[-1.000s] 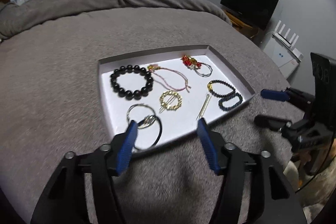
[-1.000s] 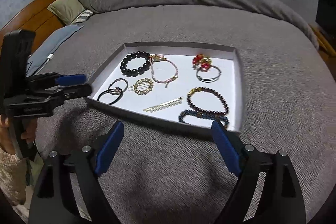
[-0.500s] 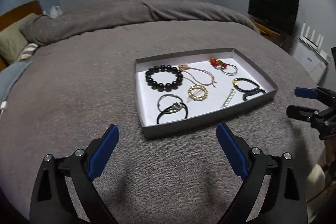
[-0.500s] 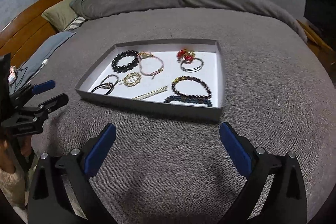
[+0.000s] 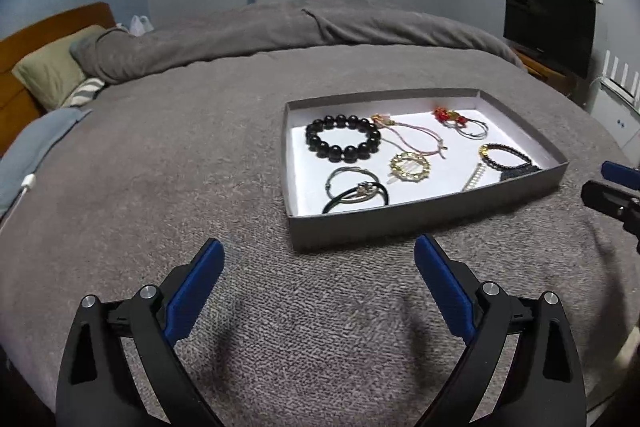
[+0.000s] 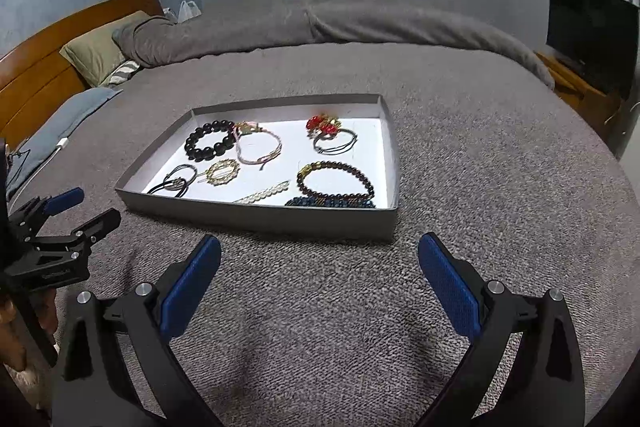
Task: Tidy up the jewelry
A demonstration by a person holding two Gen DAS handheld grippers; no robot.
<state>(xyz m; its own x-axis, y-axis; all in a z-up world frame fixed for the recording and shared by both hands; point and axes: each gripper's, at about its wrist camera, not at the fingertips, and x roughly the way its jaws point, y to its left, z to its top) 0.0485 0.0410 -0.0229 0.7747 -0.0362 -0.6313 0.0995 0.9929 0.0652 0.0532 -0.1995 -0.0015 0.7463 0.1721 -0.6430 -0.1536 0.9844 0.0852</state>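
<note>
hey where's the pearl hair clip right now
The pearl hair clip lies inside the grey tray near its front wall, in the right wrist view between the gold ring clip and the brown bead bracelet.

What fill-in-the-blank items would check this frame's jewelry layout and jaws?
1. The shallow grey cardboard tray rests on a grey ____.
2. Both grippers, left gripper and right gripper, have jaws ____.
3. The chunky black bead bracelet lies ____ the tray.

Missing: blanket; open; inside
</note>
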